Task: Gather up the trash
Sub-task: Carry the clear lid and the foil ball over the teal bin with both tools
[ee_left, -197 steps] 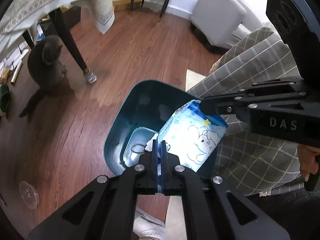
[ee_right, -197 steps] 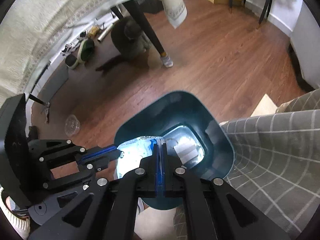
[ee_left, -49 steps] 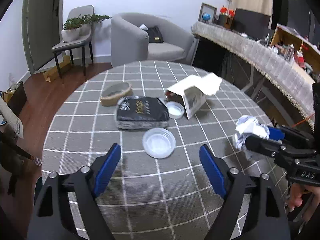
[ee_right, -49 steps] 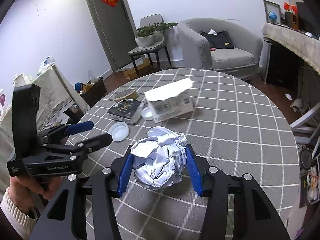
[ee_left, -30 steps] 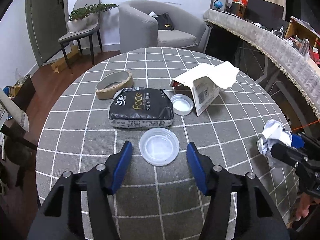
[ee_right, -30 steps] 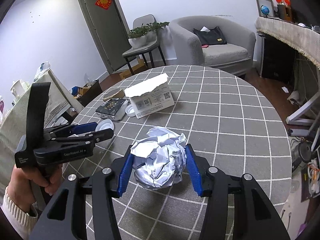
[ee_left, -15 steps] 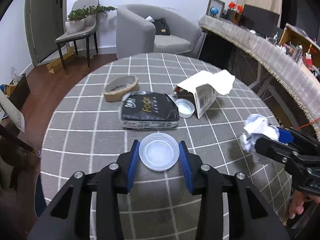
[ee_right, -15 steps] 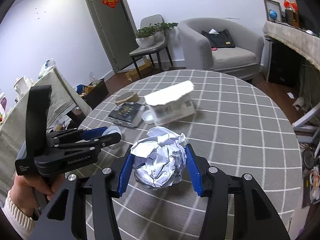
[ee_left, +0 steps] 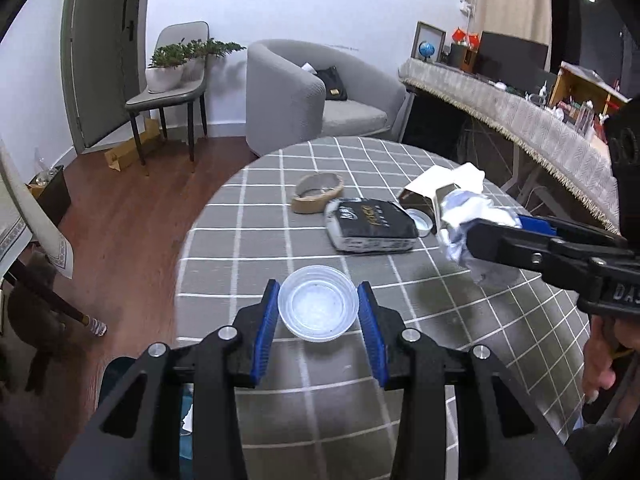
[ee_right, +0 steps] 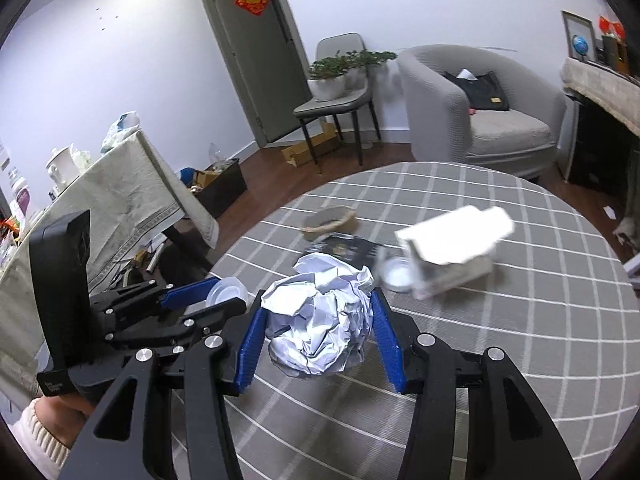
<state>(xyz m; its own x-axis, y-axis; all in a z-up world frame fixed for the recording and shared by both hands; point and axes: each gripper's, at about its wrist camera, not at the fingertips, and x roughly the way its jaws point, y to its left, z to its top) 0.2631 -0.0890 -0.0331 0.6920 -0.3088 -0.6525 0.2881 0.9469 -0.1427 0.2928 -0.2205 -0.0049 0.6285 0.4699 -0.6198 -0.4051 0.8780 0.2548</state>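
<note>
My left gripper (ee_left: 319, 310) is shut on a clear plastic lid (ee_left: 318, 307) and holds it above the grey checked table (ee_left: 248, 248). My right gripper (ee_right: 318, 332) is shut on a crumpled ball of white paper (ee_right: 318, 330), lifted off the table. The paper ball (ee_left: 466, 226) and the right gripper show at the right of the left wrist view. The lid (ee_right: 228, 290) and the left gripper (ee_right: 200, 300) show at the left of the right wrist view. The dark teal bin (ee_left: 116, 384) is partly visible below the table's left edge.
On the table lie a black packet (ee_left: 370, 224), a brown tape roll (ee_left: 318, 192), a torn white box (ee_right: 454, 250) and a small round lid (ee_right: 396, 274). A grey armchair (ee_left: 308, 96), a chair with a plant and a cloth-covered side table (ee_right: 120, 196) stand around.
My left gripper closed on the clear lid and lifted it off the table. Both grippers swung left, toward the table edge, the right one still holding the paper ball.
</note>
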